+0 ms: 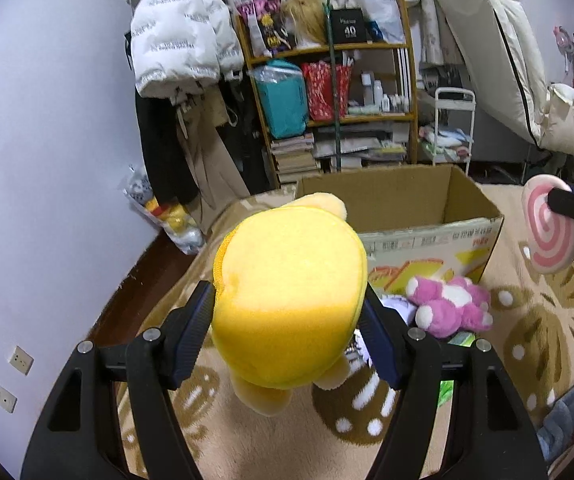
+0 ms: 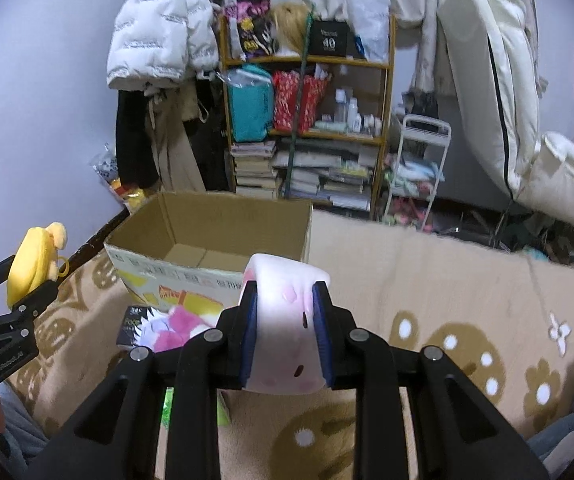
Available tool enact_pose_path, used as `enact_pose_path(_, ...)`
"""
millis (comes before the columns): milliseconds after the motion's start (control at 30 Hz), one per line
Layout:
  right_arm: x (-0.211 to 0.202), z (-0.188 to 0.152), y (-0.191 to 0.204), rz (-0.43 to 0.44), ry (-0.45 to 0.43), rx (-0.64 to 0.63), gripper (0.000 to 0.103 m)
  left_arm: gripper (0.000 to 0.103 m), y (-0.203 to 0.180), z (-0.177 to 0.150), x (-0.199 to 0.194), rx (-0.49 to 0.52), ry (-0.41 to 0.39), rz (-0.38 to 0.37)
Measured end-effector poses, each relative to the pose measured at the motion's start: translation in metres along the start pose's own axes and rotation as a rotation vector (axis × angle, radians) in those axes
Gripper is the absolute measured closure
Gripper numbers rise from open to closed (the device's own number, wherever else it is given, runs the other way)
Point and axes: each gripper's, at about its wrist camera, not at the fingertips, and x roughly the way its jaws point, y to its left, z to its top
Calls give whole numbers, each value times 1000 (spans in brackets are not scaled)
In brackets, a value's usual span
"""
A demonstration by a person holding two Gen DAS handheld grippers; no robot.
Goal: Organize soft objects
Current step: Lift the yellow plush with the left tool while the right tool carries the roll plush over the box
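My left gripper (image 1: 287,316) is shut on a round yellow plush (image 1: 287,296) and holds it above the rug, in front of an open cardboard box (image 1: 427,240). It also shows in the right wrist view (image 2: 31,268). My right gripper (image 2: 287,316) is shut on a white and pink swirl plush (image 2: 287,304), held up near the box (image 2: 207,248); this plush shows at the right of the left wrist view (image 1: 551,228). A pink and white plush (image 1: 451,304) lies on the rug against the box front, and also shows in the right wrist view (image 2: 179,328).
A beige rug with brown flowers (image 2: 447,300) covers the floor. A book (image 2: 135,328) lies beside the pink plush. A cluttered wooden shelf (image 1: 327,100), hanging coats (image 1: 183,60), a white cart (image 2: 419,172) and a folded mattress (image 2: 507,80) stand behind the box.
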Motion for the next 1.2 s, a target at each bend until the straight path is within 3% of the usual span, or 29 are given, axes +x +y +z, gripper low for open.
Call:
enact_pose_path(333, -12, 28, 6, -7, -65, -43, 76, 33, -2, 22, -12, 1, -96, -6)
enact_pose_path(733, 13, 60, 5, 33, -86, -24, 76, 34, 0, 81, -17, 46, -178, -19)
enact_pose_path(967, 35, 74, 5, 24, -102, -28, 76, 34, -6, 99, 4, 66, -186, -9)
enact_pose_path(1200, 56, 84, -4, 22, -114, -26, 75, 33, -15, 94, 38, 93, -163, -45)
